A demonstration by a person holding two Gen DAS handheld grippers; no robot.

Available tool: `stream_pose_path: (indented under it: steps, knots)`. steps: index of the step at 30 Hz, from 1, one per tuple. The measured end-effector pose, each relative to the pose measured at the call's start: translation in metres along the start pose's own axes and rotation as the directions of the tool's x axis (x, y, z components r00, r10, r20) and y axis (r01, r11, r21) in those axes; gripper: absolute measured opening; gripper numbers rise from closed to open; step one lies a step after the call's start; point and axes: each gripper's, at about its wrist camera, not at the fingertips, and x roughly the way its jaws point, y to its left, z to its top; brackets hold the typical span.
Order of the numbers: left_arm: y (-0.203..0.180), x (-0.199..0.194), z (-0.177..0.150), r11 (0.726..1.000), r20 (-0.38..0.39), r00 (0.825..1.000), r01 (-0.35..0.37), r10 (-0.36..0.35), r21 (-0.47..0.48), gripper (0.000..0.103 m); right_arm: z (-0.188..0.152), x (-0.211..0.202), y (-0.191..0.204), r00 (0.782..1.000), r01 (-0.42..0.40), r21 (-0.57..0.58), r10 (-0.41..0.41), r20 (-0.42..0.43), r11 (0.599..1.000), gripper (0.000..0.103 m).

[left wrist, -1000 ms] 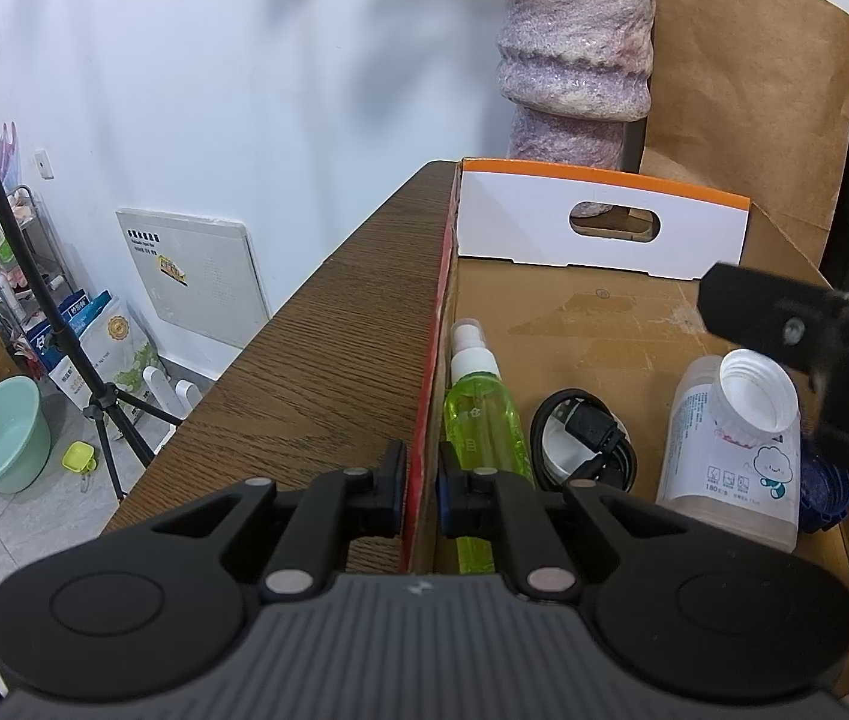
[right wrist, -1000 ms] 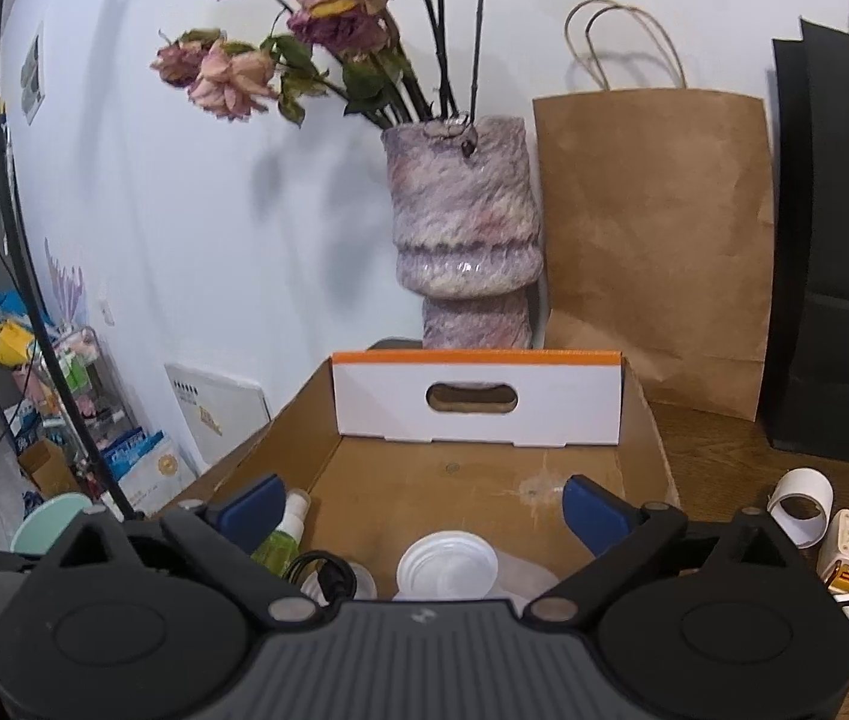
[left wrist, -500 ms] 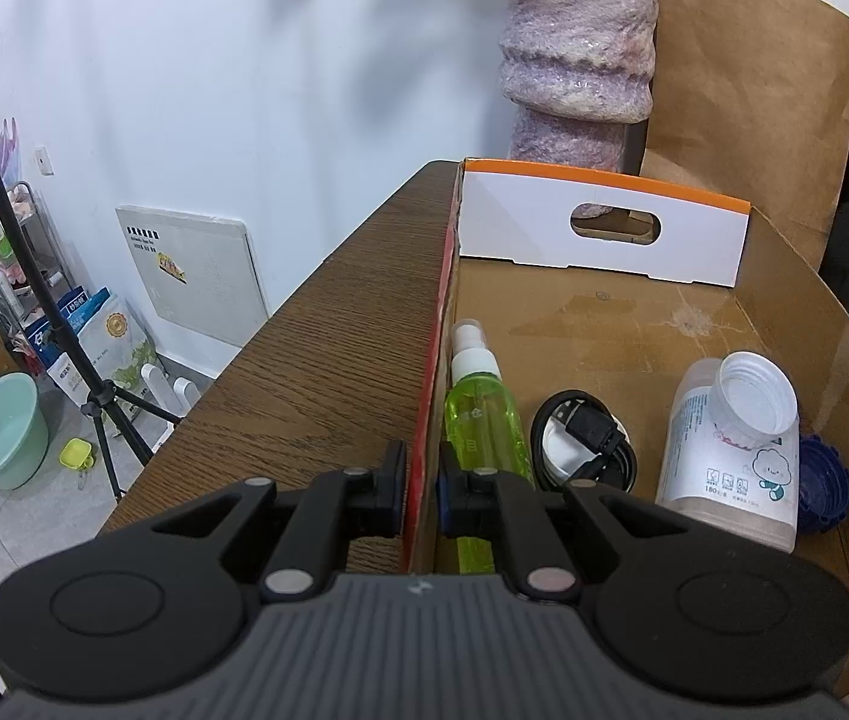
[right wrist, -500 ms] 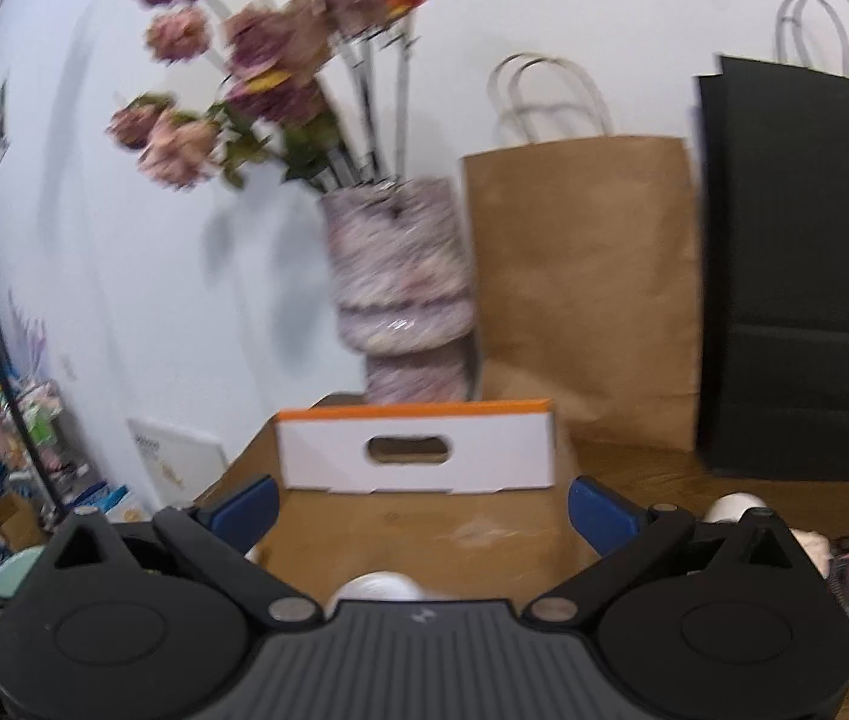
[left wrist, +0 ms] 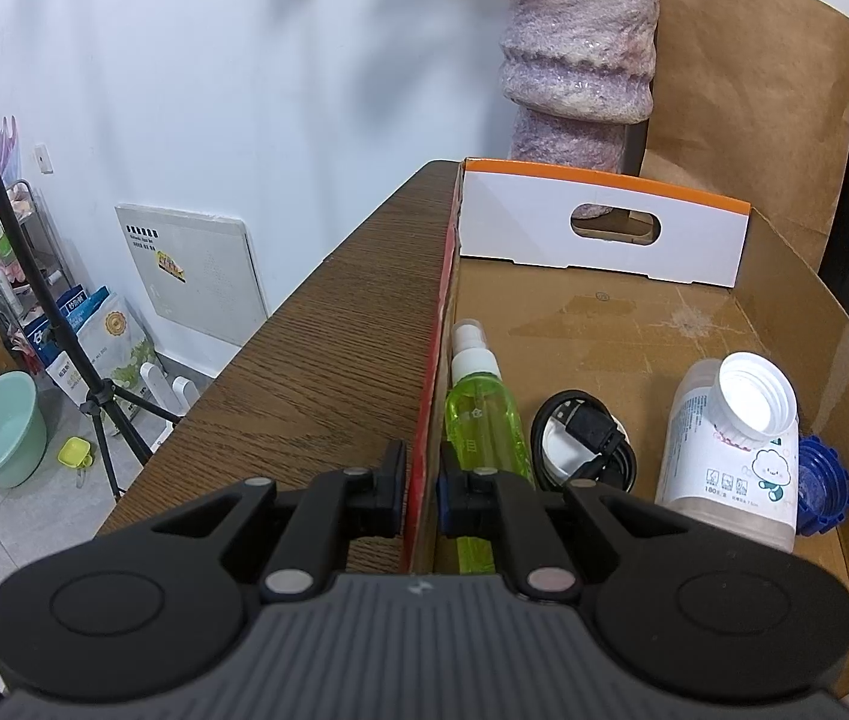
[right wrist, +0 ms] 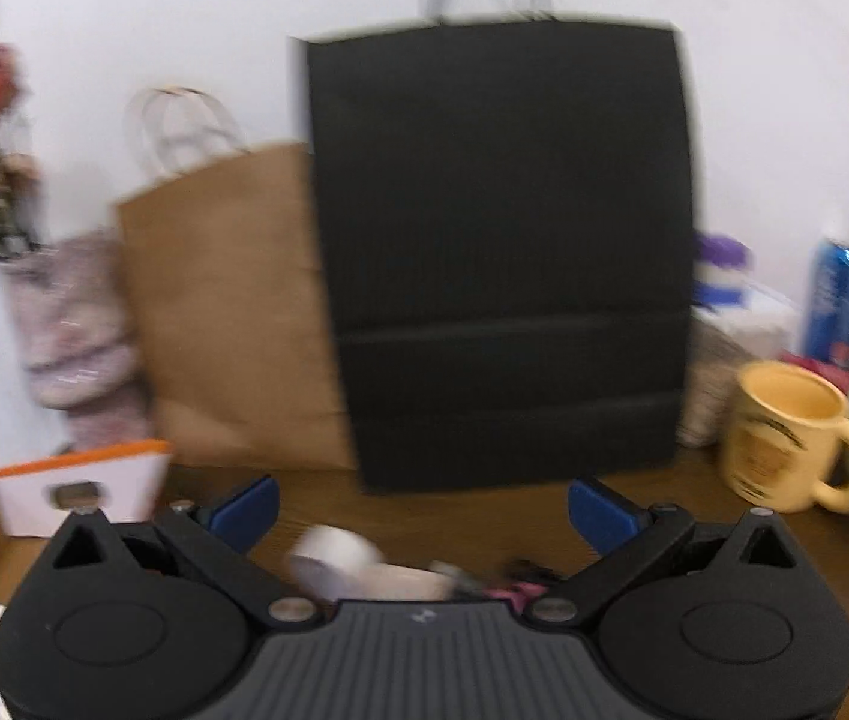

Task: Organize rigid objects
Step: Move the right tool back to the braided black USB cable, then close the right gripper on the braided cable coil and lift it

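The left gripper [left wrist: 421,489] has its fingers closed narrowly on the left wall of the cardboard box [left wrist: 652,336], one finger outside on the wooden surface [left wrist: 328,354] side and one inside. The box lies open on that surface, its white end panel with an orange top edge and a cut-out handle at the far end. Inside it, a green spray bottle [left wrist: 484,414] lies along the gripped wall, a coiled black cable [left wrist: 586,441] sits just beside it, and a white bottle with an open mouth [left wrist: 736,450] lies further right, a blue cap [left wrist: 820,483] touching its right side. Behind the box stand a mottled purple vase [left wrist: 574,54] and a brown paper bag [left wrist: 748,102]. The right gripper [right wrist: 423,507] hangs above the surface with its blue-padded fingers spread wide and nothing between them; its view is motion-blurred. Ahead of it a black paper bag [right wrist: 502,252] stands upright, with a yellow mug [right wrist: 790,438] to its right. Just below the fingers lie a white roll-like object [right wrist: 334,555] and some small items too blurred to name.
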Motion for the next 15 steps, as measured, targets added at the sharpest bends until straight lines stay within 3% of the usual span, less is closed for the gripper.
stream_pose_path:
  steps: [5, 9, 15]
  knots:
    - [0.0, 0.0, 0.0, 1.0, 0.001, 1.0, -0.001, 0.001, 0.0, 0.01, -0.011, 0.027, -0.025, 0.993, 0.058, 0.018, -0.056, -0.102, 0.998, 0.103]
    - [0.0, 0.0, 0.0, 1.0, 0.001, 1.0, 0.0, 0.0, -0.001, 0.01, -0.023, 0.041, -0.02, 0.984, 0.041, -0.01, -0.042, -0.175, 0.999, 0.103]
    - [0.0, 0.0, 0.0, 1.0, 0.0, 1.0, 0.0, 0.0, -0.001, 0.01, -0.031, 0.048, -0.017, 0.975, 0.035, -0.029, -0.041, -0.219, 0.999, 0.103]
